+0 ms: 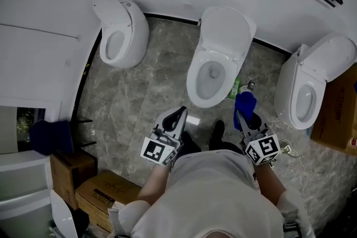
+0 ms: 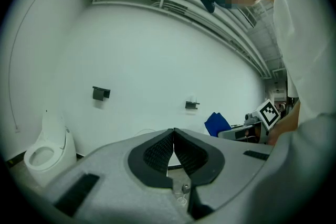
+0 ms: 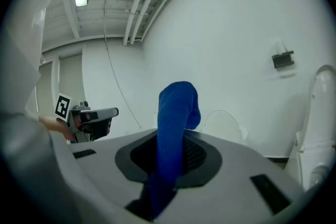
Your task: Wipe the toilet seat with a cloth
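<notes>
A white toilet (image 1: 215, 58) with its lid raised stands in the middle, seat ring open toward me. My right gripper (image 1: 243, 115) is shut on a blue cloth (image 1: 244, 102), held below and to the right of that bowl; the cloth (image 3: 176, 128) sticks up between the jaws in the right gripper view. My left gripper (image 1: 178, 116) is shut with nothing in it, just below the bowl's front edge. Its jaw pads (image 2: 157, 152) meet at the tips in the left gripper view, where the blue cloth (image 2: 217, 124) shows at the right.
Two more white toilets stand at the left (image 1: 120, 33) and right (image 1: 309, 83). A green bottle (image 1: 235, 88) lies on the grey stone floor beside the middle bowl. Cardboard boxes (image 1: 106, 192) sit at lower left and another box (image 1: 337, 114) at the right.
</notes>
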